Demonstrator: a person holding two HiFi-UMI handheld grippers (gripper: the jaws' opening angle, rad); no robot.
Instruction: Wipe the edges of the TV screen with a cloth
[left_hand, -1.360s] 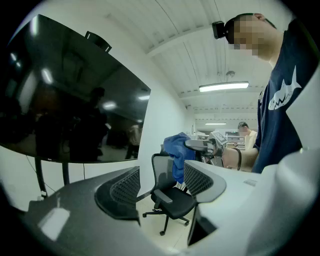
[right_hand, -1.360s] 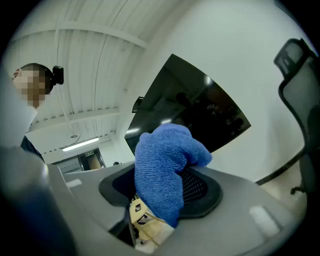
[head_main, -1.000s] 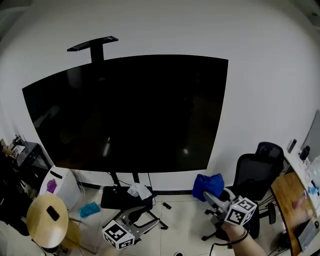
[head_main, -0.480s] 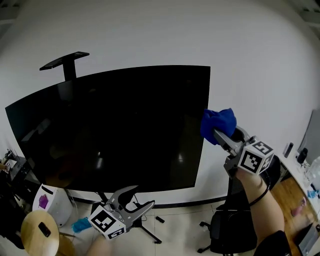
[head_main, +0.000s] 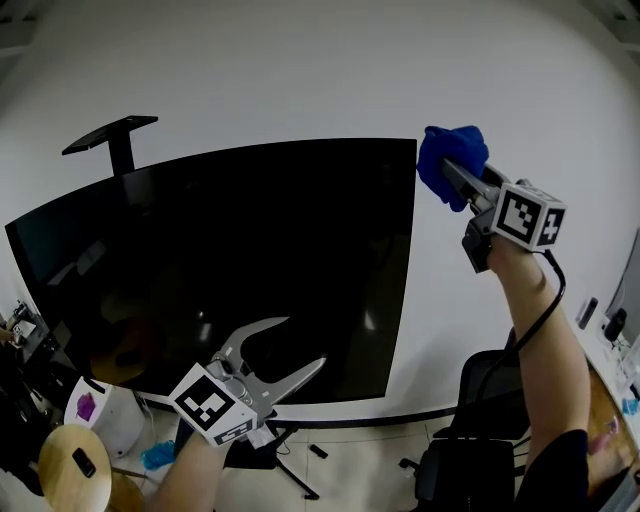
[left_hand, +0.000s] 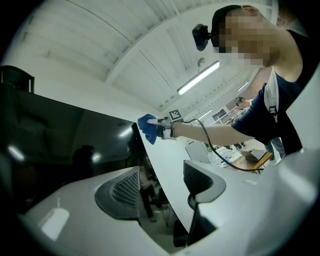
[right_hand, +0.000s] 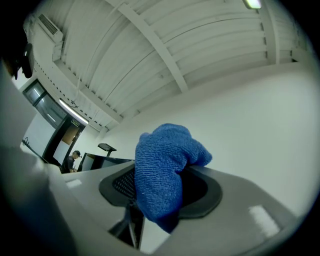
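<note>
The right gripper (head_main: 455, 178) is pinching the cloth (head_main: 450, 158) by the upper-right corner of the TV screen (head_main: 230, 260) — likely next, pressing it along that edge (left gripper (head_main: 303, 343) spread, empty).

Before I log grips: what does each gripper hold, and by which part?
Right gripper clamps the blue cloth by a bunched fold; left gripper holds nothing.

I'm seeing the pale floor (head_main: 360, 478) bearing a black office chair (head_main: 450, 480), a round wooden stool (head_main: 60, 482) and a white container (head_main: 100, 408).
</note>
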